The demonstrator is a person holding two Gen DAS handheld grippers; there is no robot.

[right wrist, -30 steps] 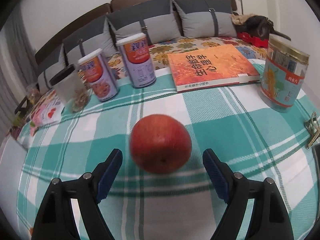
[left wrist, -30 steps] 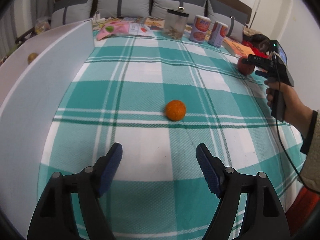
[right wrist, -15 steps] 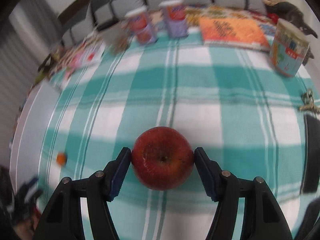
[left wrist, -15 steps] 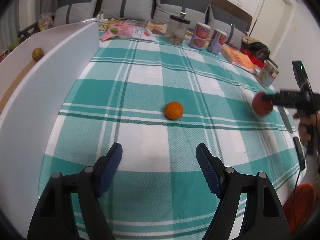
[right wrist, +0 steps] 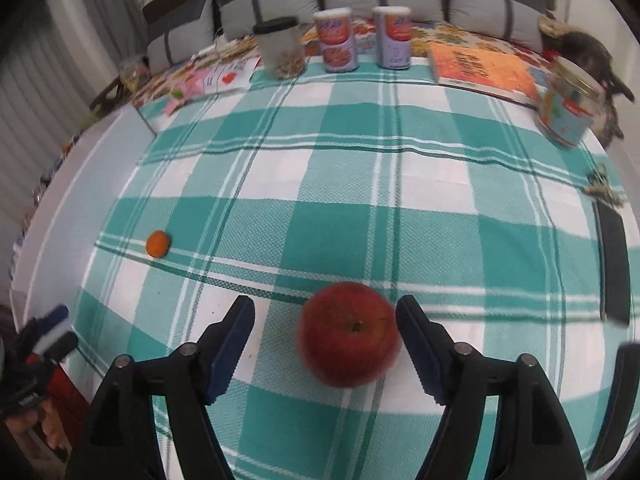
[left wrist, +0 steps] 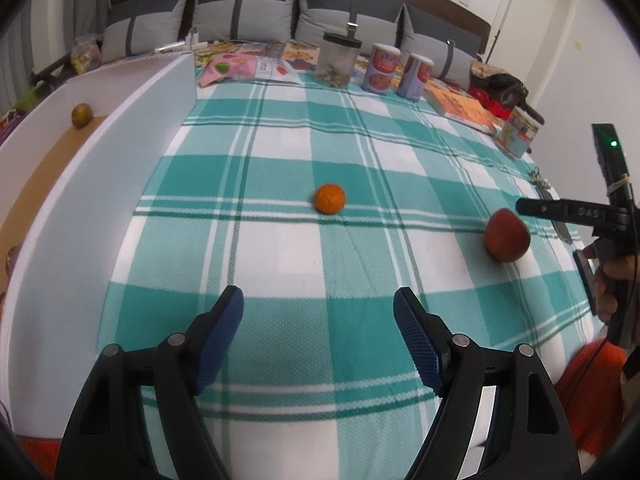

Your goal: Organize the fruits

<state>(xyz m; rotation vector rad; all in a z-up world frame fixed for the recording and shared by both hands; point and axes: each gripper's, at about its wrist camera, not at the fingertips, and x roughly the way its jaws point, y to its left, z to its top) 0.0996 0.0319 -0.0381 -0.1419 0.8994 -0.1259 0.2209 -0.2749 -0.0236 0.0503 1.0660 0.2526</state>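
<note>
A red apple (right wrist: 350, 346) lies on the checked cloth between the fingers of my right gripper (right wrist: 325, 334), which is open; the apple is close to the right finger and apart from the left one. The apple also shows in the left wrist view (left wrist: 507, 235), at the right, just below the right gripper's black finger (left wrist: 560, 211). A small orange (left wrist: 329, 198) sits in the middle of the cloth, ahead of my left gripper (left wrist: 318, 312), which is open and empty. The orange shows in the right wrist view (right wrist: 158, 243) at the left.
A white box (left wrist: 120, 128) runs along the left, with a brownish fruit (left wrist: 81, 115) inside. A clear jar (left wrist: 337, 60), two cans (left wrist: 382, 67), an orange book (left wrist: 460, 108) and a tin (left wrist: 518, 136) line the back. Keys (right wrist: 602, 190) and a black phone (right wrist: 612, 260) lie at the right.
My right gripper carried the apple toward the near right of the table, then opened and let it go onto the cloth. The left gripper stayed open and the orange did not move.
</note>
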